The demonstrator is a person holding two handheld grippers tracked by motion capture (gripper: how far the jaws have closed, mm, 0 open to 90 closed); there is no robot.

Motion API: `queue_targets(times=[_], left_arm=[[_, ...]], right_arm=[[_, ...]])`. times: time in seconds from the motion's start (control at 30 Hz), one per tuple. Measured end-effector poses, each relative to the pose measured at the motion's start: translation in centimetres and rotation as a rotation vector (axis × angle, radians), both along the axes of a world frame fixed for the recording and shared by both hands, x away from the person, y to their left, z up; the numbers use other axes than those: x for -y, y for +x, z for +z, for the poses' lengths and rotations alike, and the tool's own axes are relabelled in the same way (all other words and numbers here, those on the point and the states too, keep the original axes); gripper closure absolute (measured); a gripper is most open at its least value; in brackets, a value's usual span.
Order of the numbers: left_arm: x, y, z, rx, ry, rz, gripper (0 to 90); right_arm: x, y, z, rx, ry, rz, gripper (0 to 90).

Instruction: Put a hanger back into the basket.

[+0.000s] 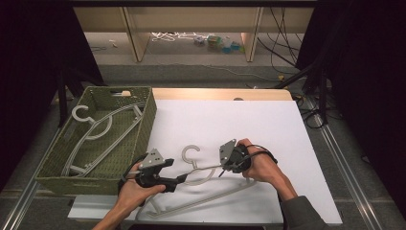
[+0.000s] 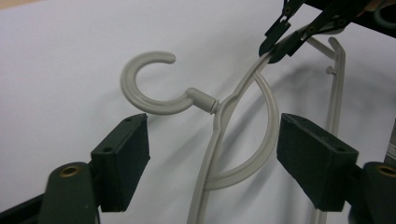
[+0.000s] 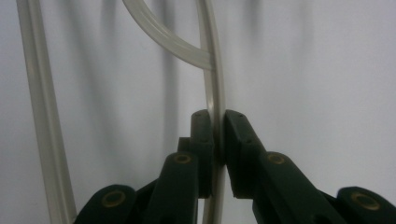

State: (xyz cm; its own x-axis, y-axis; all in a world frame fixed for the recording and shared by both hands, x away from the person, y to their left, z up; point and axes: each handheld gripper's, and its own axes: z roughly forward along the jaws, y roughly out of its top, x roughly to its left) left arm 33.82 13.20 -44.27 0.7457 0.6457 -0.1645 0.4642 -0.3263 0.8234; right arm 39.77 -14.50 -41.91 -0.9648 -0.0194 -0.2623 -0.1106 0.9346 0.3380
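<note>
**Hanger gripped at the near desk edge**

Left gripper [image 1: 178,180]: jaws released, straddling the hanger [image 1: 201,184] neck, apparently without contact. Right gripper [image 3: 216,135]: jaws clenched on its arm. Hanger on the desk [image 1: 249,124]. No legible markings. Beyond, basket [image 1: 143,125].

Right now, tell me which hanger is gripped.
The hanger on the white table, not the one in the green basket. The right hand-held gripper pinches its shoulder bar; the basket hanger lies untouched.
</note>
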Motion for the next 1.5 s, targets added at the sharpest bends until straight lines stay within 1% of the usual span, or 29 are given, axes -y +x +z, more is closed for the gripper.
queue_targets(times=[0.03, 0.07, 0.1, 0.17, 0.2, 0.23, 0.37, 0.4, 0.47, 0.6, 0.63, 0.67, 0.7, 0.8, 0.97, 1.0, 1.03, 1.07, 1.1, 1.13, 1.2, 1.23, 1.27, 1.33, 1.37, 1.4, 1.43, 1.47, 1.5], left_arm=[[0.2, 0.3, -0.1, -0.018, 0.009, -0.012, 27.1], [0.4, 0.4, -0.2, -0.023, 0.017, -0.006, 28.3], [0.4, 0.7, -0.3, -0.023, 0.046, -0.017, 28.6], [0.8, 1.1, -0.6, -0.055, 0.043, -0.011, 29.7], [0.8, 1.3, -0.7, -0.069, 0.065, -0.014, 30.5], [1.0, 1.4, -0.8, -0.078, 0.043, -0.002, 31.7], [1.3, 1.9, -0.9, -0.09, 0.048, -0.017, 37.6], [1.2, 2.0, -0.9, -0.093, 0.068, -0.033, 39.0], [1.3, 2.2, -1.0, -0.103, 0.075, -0.043, 40.8], [1.6, 2.4, -1.2, -0.125, 0.056, -0.059, 46.4], [1.7, 2.4, -1.3, -0.121, 0.059, -0.065, 48.5], [1.8, 2.5, -1.3, -0.123, 0.062, -0.07, 50.5], [1.9, 2.5, -1.3, -0.125, 0.071, -0.074, 51.9], [2.3, 2.5, -1.5, -0.134, 0.062, -0.095, 58.0], [2.6, 2.5, -1.5, -0.126, 0.068, -0.149, 72.7], [2.6, 2.4, -1.5, -0.112, 0.075, -0.157, 75.1], [2.7, 2.3, -1.4, -0.106, 0.08, -0.151, 76.1], [2.6, 2.3, -1.4, -0.096, 0.087, -0.168, 76.8], [2.6, 2.3, -1.3, -0.095, 0.078, -0.174, 77.2], [2.6, 2.2, -1.2, -0.088, 0.075, -0.17, 77.6], [2.6, 2.1, -0.9, -0.08, 0.082, -0.189, 79.0], [2.5, 2.1, -0.8, -0.078, 0.075, -0.195, 79.3], [2.5, 2.0, -0.7, -0.081, 0.061, -0.196, 79.5], [2.4, 2.0, -0.4, -0.075, 0.055, -0.199, 79.9], [2.3, 2.0, -0.2, -0.072, 0.052, -0.201, 80.0], [2.2, 2.0, -0.1, -0.071, 0.036, -0.212, 80.1], [2.1, 1.9, 0.0, -0.08, 0.024, -0.201, 80.2], [2.0, 1.9, 0.2, -0.073, 0.03, -0.206, 80.4], [2.0, 1.9, 0.3, -0.078, 0.019, -0.211, 80.4]], right_arm=[[0.0, -0.1, 0.2, 0.008, 0.001, 0.001, 82.8], [0.0, -0.2, 0.4, 0.011, 0.004, 0.004, 82.8], [0.0, -0.2, 0.4, 0.012, 0.003, 0.004, 82.8], [-0.1, -0.3, 0.7, 0.022, 0.006, 0.009, 82.8], [-0.1, -0.4, 0.7, 0.024, 0.006, 0.01, 82.8], [-0.1, -0.4, 0.8, 0.027, 0.004, 0.014, 82.8], [-0.2, -0.5, 1.0, 0.035, 0.003, 0.02, 82.7], [-0.2, -0.6, 1.1, 0.034, 0.001, 0.022, 82.8], [-0.3, -0.7, 1.2, 0.026, 0.001, 0.018, 82.7], [-0.4, -0.7, 1.3, 0.041, 0.0, 0.034, 82.7], [-0.4, -0.8, 1.3, 0.036, 0.001, 0.024, 82.7], [-0.4, -0.7, 1.4, 0.053, 0.002, 0.042, 82.7], [-0.4, -0.8, 1.4, 0.052, 0.0, 0.037, 82.8], [-0.5, -0.8, 1.6, 0.057, 0.002, 0.042, 82.7], [-0.5, -1.0, 1.7, 0.063, 0.0, 0.055, 82.7], [-0.5, -0.9, 1.7, 0.071, 0.002, 0.06, 82.7], [-0.5, -0.9, 1.7, 0.068, 0.001, 0.059, 82.7], [-0.5, -1.0, 1.7, 0.063, 0.002, 0.05, 82.7], [-0.4, -0.9, 1.7, 0.07, 0.004, 0.061, 82.6], [-0.4, -0.9, 1.7, 0.062, 0.008, 0.06, 82.6], [-0.3, -0.8, 1.9, 0.084, 0.011, 0.068, 82.2], [-0.2, -0.9, 1.8, 0.074, 0.015, 0.052, 82.0], [-0.2, -0.9, 1.9, 0.082, 0.015, 0.061, 81.9], [-0.1, -0.8, 2.0, 0.089, 0.021, 0.069, 81.2], [0.0, -0.9, 2.0, 0.087, 0.03, 0.05, 80.7], [0.1, -0.8, 2.1, 0.085, 0.046, 0.046, 80.2], [0.2, -0.9, 2.2, 0.081, 0.055, 0.029, 79.6], [0.3, -0.8, 2.3, 0.088, 0.069, 0.026, 78.9], [0.4, -0.8, 2.4, 0.081, 0.084, 0.018, 78.3]])
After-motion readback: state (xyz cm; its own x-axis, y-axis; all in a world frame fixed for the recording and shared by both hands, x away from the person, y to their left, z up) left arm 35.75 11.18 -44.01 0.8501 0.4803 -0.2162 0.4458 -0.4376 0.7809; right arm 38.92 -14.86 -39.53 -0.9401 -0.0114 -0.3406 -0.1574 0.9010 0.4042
